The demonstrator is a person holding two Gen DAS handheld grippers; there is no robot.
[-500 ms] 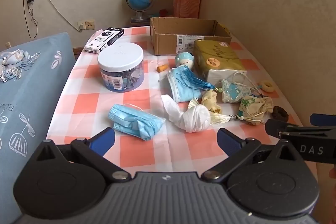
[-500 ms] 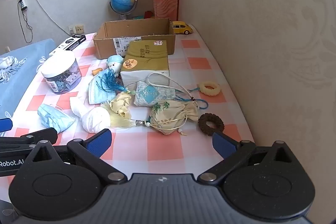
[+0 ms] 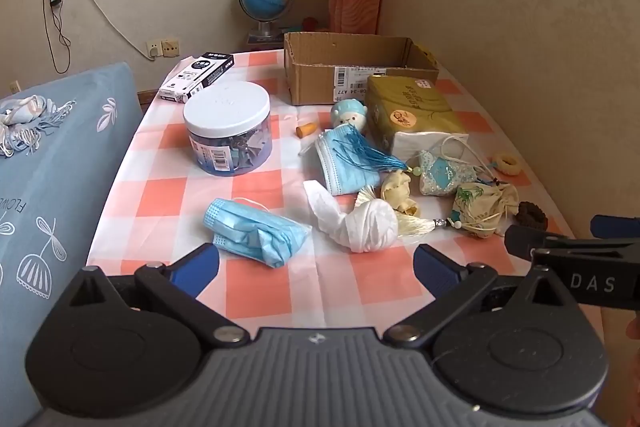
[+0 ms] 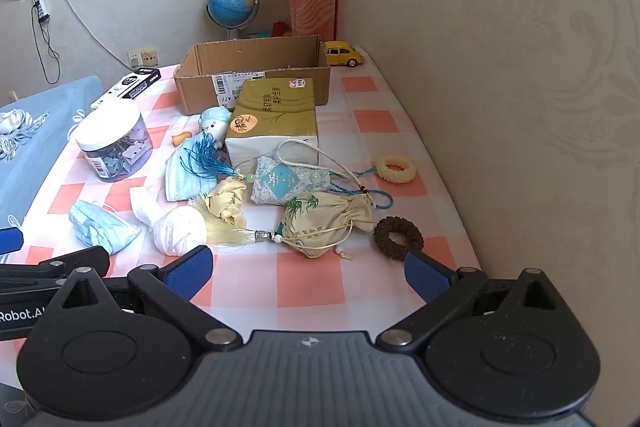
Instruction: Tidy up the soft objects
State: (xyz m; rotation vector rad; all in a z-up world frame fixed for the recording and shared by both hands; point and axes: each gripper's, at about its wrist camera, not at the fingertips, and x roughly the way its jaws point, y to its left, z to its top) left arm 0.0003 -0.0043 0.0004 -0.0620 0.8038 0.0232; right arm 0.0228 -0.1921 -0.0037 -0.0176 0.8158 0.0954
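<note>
- Left gripper (image 3: 316, 263): jaws spread wide, nothing between them, touching nothing. Hangs over near edge of the surface (image 3: 256, 291), tilted down toward the pile; looks like a ready pose before a first pick.
- Right gripper (image 4: 308, 267): same, fully released, empty, no contact. Sits beside the left one, angled down at the pouches.
- Landmark = cardboard box (image 3: 352, 67), open-topped, at far end of surface; prob. the drop spot for soft stuff, though the task doesn't say so.
- Soft items all lie loose on the checked cloth, on the near side of the box, none in it as far as I can see:
  - crumpled blue mask (image 3: 256, 233), farthest from box, just ahead of left gripper, so likely its first target.
  - white cloth bundle (image 3: 360, 223) w/ cream tassel, just right of that mask.
  - cream drawstring pouch (image 4: 328, 223) and brown scrunchie (image 4: 398, 237), closest to right gripper.
  - pale blue sachet (image 4: 290, 183), 2nd blue mask (image 3: 344, 163) under a blue tassel, yellow scrunchie (image 4: 394, 167): mid-way to box.
- Tissue pack (image 3: 412, 115) lies right in front of box, small doll head (image 3: 348, 115) just beside it.
- Hard items kept apart: clip jar (image 3: 228, 131) left of the pile, pen box (image 3: 198, 75) left of the box.
- Task not begun, judging by layout.
</note>
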